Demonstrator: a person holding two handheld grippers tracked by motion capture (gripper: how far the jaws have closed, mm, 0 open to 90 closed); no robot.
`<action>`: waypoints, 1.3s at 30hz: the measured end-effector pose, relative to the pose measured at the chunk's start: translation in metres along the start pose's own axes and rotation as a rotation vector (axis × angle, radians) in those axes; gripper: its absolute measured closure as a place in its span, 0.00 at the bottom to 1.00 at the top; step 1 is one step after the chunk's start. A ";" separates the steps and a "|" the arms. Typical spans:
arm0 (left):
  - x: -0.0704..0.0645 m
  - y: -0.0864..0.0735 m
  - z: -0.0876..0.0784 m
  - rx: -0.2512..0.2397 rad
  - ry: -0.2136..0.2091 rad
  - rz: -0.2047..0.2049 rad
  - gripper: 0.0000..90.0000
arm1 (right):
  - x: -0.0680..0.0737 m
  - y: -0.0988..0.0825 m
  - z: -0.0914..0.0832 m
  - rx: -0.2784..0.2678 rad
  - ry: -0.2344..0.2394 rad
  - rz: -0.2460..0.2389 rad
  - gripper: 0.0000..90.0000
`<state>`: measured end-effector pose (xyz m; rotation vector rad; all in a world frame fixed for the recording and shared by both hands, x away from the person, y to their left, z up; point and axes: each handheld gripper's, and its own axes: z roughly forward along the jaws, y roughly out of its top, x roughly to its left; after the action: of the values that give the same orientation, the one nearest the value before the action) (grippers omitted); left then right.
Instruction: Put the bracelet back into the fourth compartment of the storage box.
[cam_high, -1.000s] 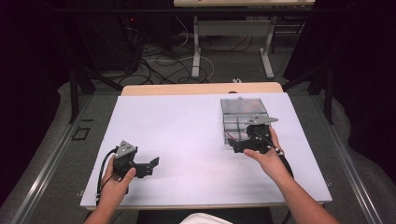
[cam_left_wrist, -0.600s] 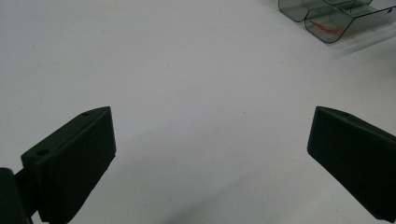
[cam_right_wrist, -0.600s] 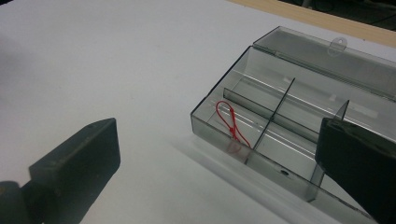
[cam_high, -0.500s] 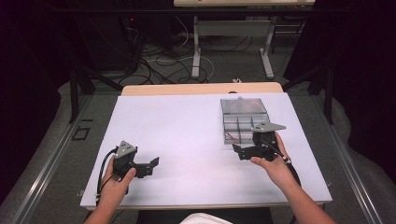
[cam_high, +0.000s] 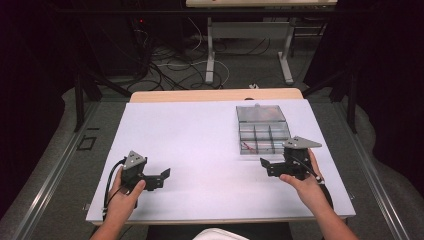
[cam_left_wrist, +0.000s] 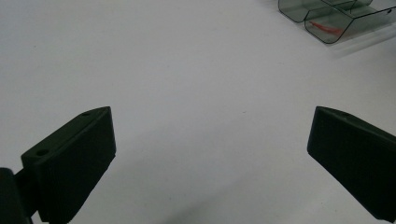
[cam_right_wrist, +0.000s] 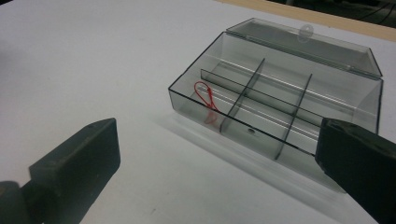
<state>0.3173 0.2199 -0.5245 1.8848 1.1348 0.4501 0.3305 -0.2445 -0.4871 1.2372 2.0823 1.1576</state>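
Clear compartment box (cam_high: 262, 131) just beyond right hand-held gripper (cam_high: 267, 167), jaws apart

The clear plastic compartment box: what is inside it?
The clear plastic compartment box holds one red rubber band in its near corner compartment; the other visible compartments look empty.

My lab bench: a white table (cam_high: 200, 145) walled by black curtains (cam_high: 45, 65), loose cables (cam_high: 165, 65) on the grey floor behind it, and a second desk's metal legs (cam_high: 212, 55) beyond.
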 end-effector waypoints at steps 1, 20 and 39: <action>0.000 0.000 0.000 -0.001 0.000 0.000 0.01 | -0.002 -0.002 0.000 -0.006 -0.009 -0.001 0.00; 0.001 0.000 0.000 0.000 0.002 0.013 0.01 | -0.029 -0.027 0.003 -0.002 -0.089 0.020 0.00; 0.000 0.000 0.000 0.003 -0.004 0.009 0.01 | -0.049 -0.045 0.006 0.049 -0.136 0.087 0.00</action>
<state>0.3179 0.2197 -0.5245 1.8932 1.1256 0.4501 0.3373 -0.2951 -0.5296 1.4019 1.9851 1.0343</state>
